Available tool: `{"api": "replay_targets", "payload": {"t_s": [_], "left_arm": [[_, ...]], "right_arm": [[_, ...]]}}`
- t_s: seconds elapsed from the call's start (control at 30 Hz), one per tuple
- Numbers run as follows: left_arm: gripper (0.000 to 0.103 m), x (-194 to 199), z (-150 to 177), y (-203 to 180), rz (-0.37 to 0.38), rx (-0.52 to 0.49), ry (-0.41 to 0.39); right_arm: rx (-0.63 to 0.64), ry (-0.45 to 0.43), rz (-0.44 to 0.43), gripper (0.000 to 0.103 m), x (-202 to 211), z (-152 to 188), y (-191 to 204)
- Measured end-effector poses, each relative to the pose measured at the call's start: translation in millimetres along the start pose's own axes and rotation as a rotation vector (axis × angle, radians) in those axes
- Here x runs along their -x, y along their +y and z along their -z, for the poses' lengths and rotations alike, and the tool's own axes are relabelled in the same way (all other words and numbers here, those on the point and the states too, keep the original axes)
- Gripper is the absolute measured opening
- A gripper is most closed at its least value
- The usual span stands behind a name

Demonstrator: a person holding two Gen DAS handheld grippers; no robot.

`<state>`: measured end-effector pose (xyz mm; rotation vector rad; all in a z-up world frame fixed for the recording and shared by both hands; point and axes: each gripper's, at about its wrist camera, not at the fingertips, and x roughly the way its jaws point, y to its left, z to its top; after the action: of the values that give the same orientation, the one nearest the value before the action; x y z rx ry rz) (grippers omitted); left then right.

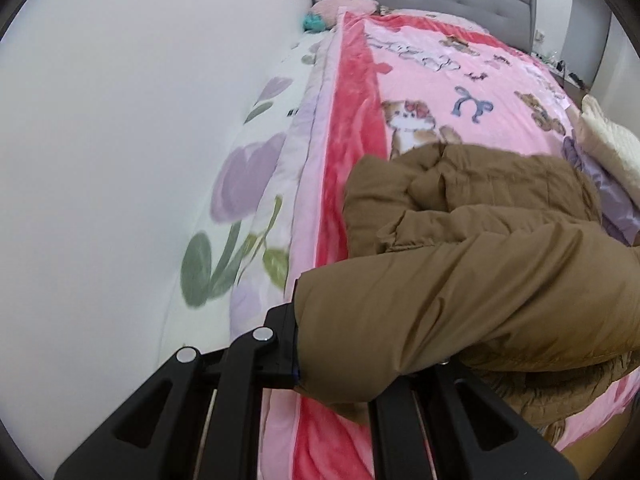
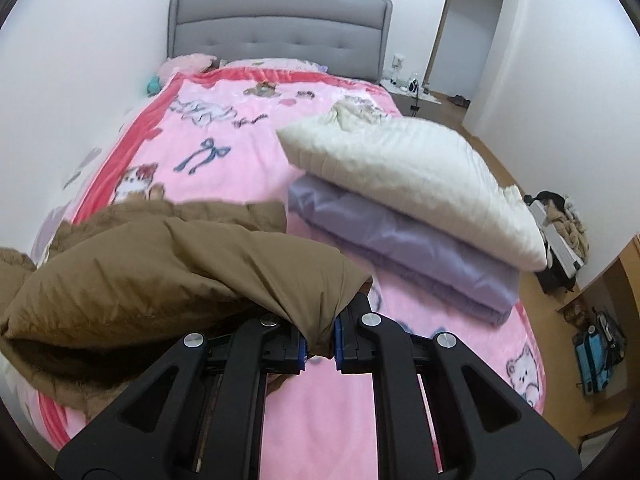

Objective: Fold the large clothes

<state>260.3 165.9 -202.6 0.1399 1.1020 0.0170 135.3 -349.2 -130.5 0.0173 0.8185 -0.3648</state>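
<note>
A puffy brown jacket (image 1: 472, 280) lies half lifted over the near end of a pink cartoon-print blanket (image 1: 436, 80) on a bed. My left gripper (image 1: 340, 364) is shut on one edge of the jacket, and the padded fabric drapes over its right finger and hides it. In the right wrist view my right gripper (image 2: 320, 350) is shut on another corner of the brown jacket (image 2: 168, 264), pinched between the blue pads. The jacket's bulk hangs to the left of it, above the pink blanket (image 2: 224, 136).
A folded cream quilted garment (image 2: 404, 172) lies on a folded lilac one (image 2: 400, 252) at the bed's right side. A grey padded headboard (image 2: 280, 36) stands at the far end, a white wall (image 1: 120, 140) along the left. Clutter and a blue bag (image 2: 596, 356) sit on the floor at right.
</note>
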Motion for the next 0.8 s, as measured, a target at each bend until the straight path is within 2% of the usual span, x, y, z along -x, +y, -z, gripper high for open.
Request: {"api": "replay_targets", "payload": {"t_s": [0.1,0.23,0.4,0.63,0.8], "left_arm": [[0.009,-2,-27,3,0.020,0.019,0.006],[0.009,-21,-63,7,0.068,0.112,0.063],[0.009,-70,-108,-6,0.036,0.158,0.128],[0.009,-156,-155,-45,-0.046,0.094,0.206],[0.010,-200,-168,-68,-0.090,0.028,0.229]], "right_arm": [[0.023,-0.019,-0.003,0.009,-12,-26,7],[-0.001,0.031,-0.052,0.009,-54,-65,10],[0.078,0.075,-0.055,0.009,-122,-95,25],[0.134,0.222,-0.046,0.010,-244,-112,53],[0.210,0.314,-0.038,0.011,-304,-106,75]]}}
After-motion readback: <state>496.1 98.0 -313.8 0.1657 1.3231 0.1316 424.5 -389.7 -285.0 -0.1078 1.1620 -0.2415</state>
